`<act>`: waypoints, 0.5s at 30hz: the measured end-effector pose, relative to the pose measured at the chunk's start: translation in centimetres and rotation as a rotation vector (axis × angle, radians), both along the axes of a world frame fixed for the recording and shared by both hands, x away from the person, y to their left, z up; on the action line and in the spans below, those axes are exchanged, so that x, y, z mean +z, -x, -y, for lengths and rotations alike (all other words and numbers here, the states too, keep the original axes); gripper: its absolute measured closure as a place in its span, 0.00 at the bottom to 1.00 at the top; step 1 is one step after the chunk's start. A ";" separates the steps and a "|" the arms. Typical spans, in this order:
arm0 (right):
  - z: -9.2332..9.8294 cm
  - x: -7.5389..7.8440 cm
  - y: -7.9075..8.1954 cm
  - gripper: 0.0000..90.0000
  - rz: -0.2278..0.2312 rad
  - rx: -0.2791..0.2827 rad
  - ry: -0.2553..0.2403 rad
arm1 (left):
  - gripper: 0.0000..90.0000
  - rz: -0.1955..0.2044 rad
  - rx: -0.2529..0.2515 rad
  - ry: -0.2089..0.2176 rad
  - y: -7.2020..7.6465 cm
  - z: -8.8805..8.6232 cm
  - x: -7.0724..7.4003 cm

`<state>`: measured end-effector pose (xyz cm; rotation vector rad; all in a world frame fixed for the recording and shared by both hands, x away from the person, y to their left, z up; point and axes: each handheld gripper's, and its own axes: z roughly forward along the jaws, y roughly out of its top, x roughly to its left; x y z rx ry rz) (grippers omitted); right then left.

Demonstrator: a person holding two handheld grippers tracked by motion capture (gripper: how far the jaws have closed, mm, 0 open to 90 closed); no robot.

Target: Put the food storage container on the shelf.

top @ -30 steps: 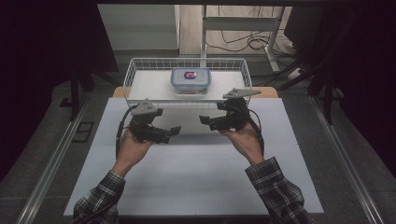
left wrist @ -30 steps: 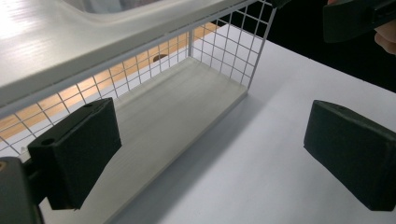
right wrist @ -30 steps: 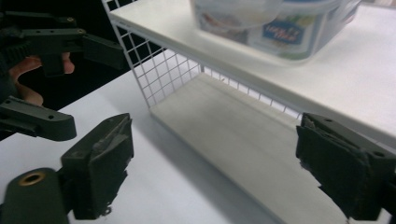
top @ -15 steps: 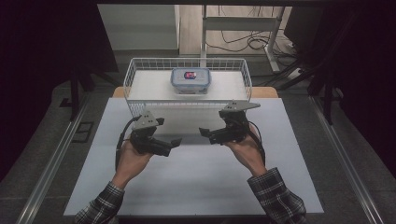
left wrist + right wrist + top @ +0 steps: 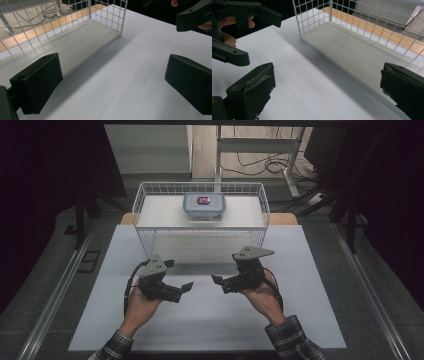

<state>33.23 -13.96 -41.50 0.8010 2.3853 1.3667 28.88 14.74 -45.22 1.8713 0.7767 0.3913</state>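
We hold the left claw [image 5: 175,281] and right claw [image 5: 223,284] wide and empty over the white surface [image 5: 210,320]. Clear lidded plastic box [image 5: 204,206] sits in the white wire basket [image 5: 145,200], apparently placed; nothing obvious left.

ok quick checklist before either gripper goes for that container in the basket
1. Left gripper open: ok, its jaws stand wide apart in the left gripper view.
2. Right gripper open: ok, jaws wide apart and holding nothing.
3. Container reachable from above: ok, it sits inside the wire basket near the back wall, and the basket is open on top.
4. Container lid closed: cannot tell, the latches are too small to read.
5. Path clear: not ok for a straight approach, the basket's front wall stands between both grippers and the container.
6. Grippers apart from each other: ok, bare white table shows between them.
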 end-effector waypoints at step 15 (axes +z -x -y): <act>1.1 -2.8 1.6 0.00 -0.043 0.000 0.012 | 0.00 -0.053 0.025 0.007 1.4 0.1 -2.8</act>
